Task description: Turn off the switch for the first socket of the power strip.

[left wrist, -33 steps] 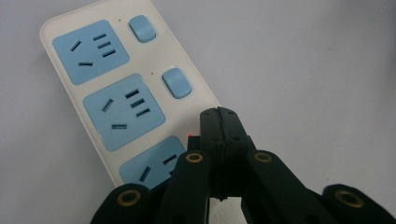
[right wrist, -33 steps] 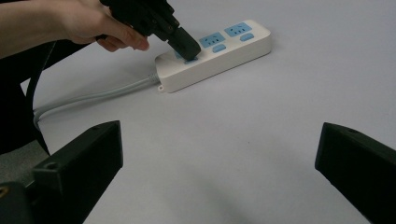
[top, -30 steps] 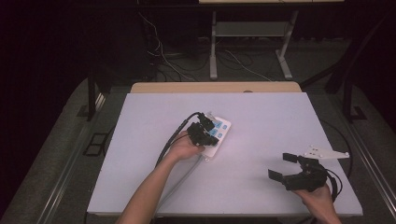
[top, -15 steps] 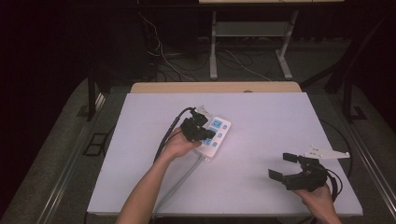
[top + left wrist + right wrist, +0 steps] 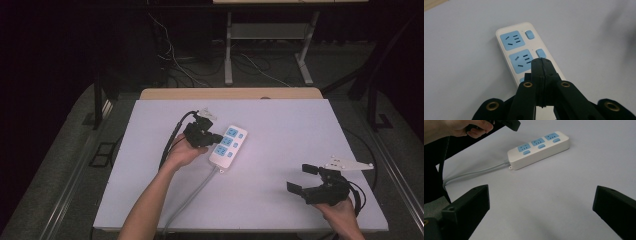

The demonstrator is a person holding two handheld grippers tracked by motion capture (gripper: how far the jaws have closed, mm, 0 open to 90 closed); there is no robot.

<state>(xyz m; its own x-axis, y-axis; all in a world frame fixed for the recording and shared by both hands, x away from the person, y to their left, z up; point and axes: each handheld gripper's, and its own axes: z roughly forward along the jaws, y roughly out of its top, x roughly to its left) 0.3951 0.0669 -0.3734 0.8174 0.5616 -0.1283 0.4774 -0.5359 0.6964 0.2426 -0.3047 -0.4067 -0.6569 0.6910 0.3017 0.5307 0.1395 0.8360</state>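
Note:
A white power strip [image 5: 228, 145] with blue sockets and blue switches lies near the middle of the table; its grey cord [image 5: 192, 192] runs to the front edge. The strip also shows in the left gripper view [image 5: 524, 50] and the right gripper view [image 5: 539, 148]. My left gripper [image 5: 218, 137] hovers just above the strip's left side, jaws pressed together with nothing between them [image 5: 541, 62]. My right gripper [image 5: 302, 179] rests at the front right of the table, jaws wide apart and empty [image 5: 541, 202], pointing toward the strip.
The pale table [image 5: 280, 120] has a wooden strip along its far edge [image 5: 230, 93]. Cables [image 5: 175, 55] and a metal stand's legs [image 5: 265, 45] lie on the dark floor beyond. The left gripper's black cable [image 5: 172, 137] loops over the table's left part.
My left gripper has drawn back to the left and lifted slightly off the power strip, still shut. The right gripper has stayed where it was.

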